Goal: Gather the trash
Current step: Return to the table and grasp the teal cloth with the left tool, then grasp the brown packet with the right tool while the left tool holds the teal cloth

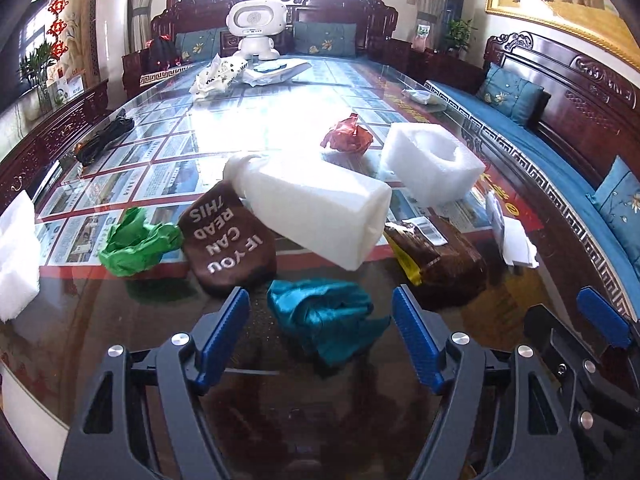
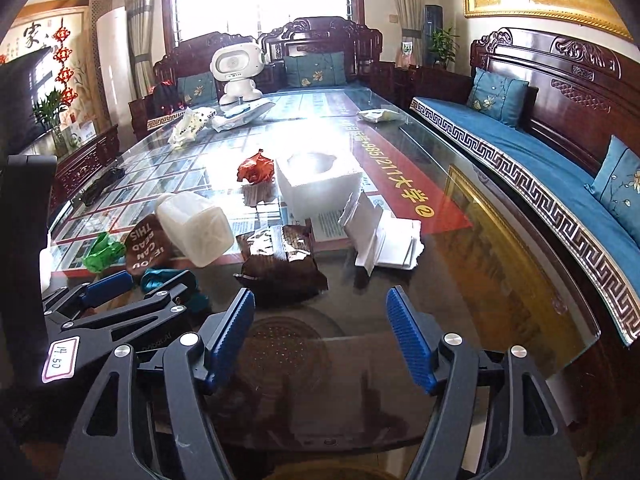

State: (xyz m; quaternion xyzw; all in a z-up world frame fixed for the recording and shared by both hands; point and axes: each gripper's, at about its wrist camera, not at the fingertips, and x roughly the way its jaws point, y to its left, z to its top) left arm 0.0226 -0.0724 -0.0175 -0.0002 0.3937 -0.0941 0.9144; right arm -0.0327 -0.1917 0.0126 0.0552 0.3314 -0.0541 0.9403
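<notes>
Both grippers hover over the near end of the glass table (image 1: 280, 120), jaws spread, nothing betw. them.

L gripper (image 1: 320, 332): the teal crumpled wad (image 1: 324, 320) lies on the glass right ahead, seen betw. the blue pads (image 1: 224, 332) but not touched. Just beyond it to the left, the brown sock (image 1: 228, 240) lies flat, long axis running away from the gripper, white lettering upside down from here. Green crumpled paper (image 1: 136, 240) sits beside the sock on the left. The white plastic jug (image 1: 312, 208) lies on its side, long axis diagonal: neck toward the far left, base toward the near right, resting over the sock's far end.

R gripper (image 2: 320, 332): bare glass betw. its pads (image 2: 408, 340). The brown snack wrapper (image 2: 280, 264) lies just ahead, a bit left of centre, apart from the fingers. Folded white paper (image 2: 384, 236) is ahead-right of it. White foam block (image 2: 320, 188) stands further back w/ its hollow facing up; red crumpled wad (image 2: 256, 168) just left of it. L gripper shows at this view's left edge, over the teal wad.
</notes>
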